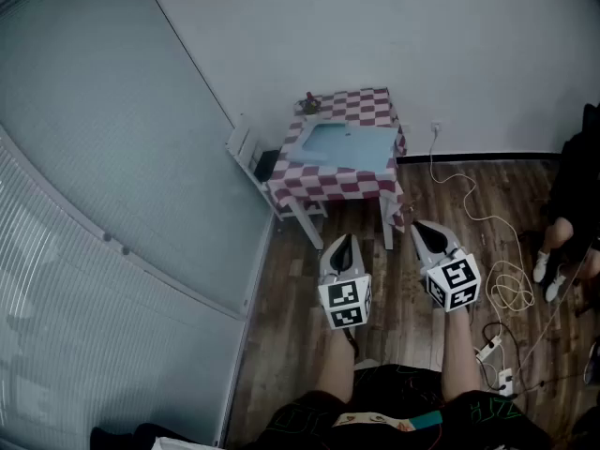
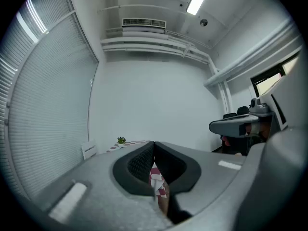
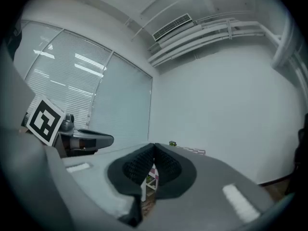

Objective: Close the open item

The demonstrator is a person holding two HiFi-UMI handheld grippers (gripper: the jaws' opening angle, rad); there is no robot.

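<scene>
A small table [image 1: 330, 184] with a red-and-white checked cloth stands against the far wall. On it lies a pale blue flat item [image 1: 339, 144]; it is too small to tell what it is or how it stands open. Both grippers hover over the wooden floor, well short of the table. My left gripper [image 1: 343, 242] points at the table with its jaws together and nothing between them. My right gripper [image 1: 421, 227] is beside it, also shut and empty. In the left gripper view the gripper's tips [image 2: 154, 146] meet; in the right gripper view the tips [image 3: 154, 148] meet too.
A small potted plant [image 1: 310, 102] sits on the table's back left corner. A white chair [image 1: 247, 148] stands left of the table by the blinds. Cables [image 1: 507, 284] and a power strip [image 1: 487, 350] lie on the floor at right. A person [image 1: 574, 190] stands at the right edge.
</scene>
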